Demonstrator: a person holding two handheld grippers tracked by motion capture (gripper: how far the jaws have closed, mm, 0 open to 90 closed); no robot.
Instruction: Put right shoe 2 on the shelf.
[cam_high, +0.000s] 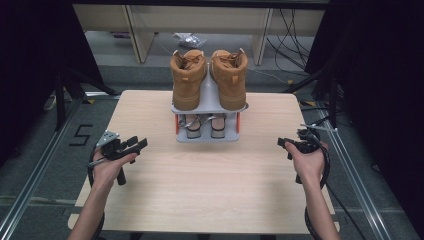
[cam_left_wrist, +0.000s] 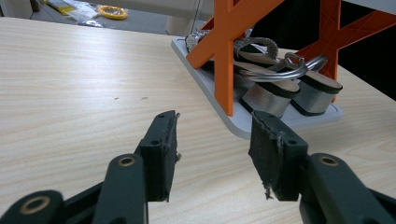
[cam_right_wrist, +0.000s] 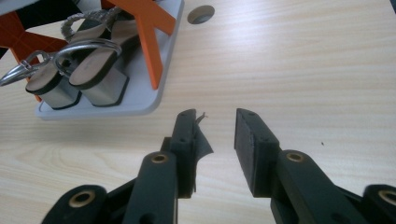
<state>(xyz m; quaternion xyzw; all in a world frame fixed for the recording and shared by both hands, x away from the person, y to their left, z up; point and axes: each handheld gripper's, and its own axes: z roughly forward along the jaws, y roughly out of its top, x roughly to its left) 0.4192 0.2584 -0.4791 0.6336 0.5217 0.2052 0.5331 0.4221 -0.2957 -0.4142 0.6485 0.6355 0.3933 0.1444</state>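
A small two-tier shoe rack (cam_high: 209, 97), with grey shelves and orange cross supports (cam_left_wrist: 224, 46), stands at the far middle of the wooden table (cam_high: 200, 185). Two tan boots (cam_high: 187, 80) sit on its top shelf, heels toward me. A pair of silver block-heeled sandals (cam_high: 205, 126) rests on the bottom shelf (cam_right_wrist: 152, 88). My left gripper (cam_high: 136, 143) hovers over the table's left side, open and empty, pointing at the rack's base (cam_left_wrist: 212, 91). My right gripper (cam_high: 283, 143) is at the table's right side, open with nothing between its fingers, low over the bare wood right of the sandals (cam_right_wrist: 93, 74).
A round cable hole (cam_right_wrist: 201, 14) is cut into the tabletop beyond the rack. Metal rails run along both sides of the table on the floor. Cables (cam_high: 295, 30) and furniture legs lie behind the far edge. A taped "5" (cam_high: 80, 135) marks the floor at left.
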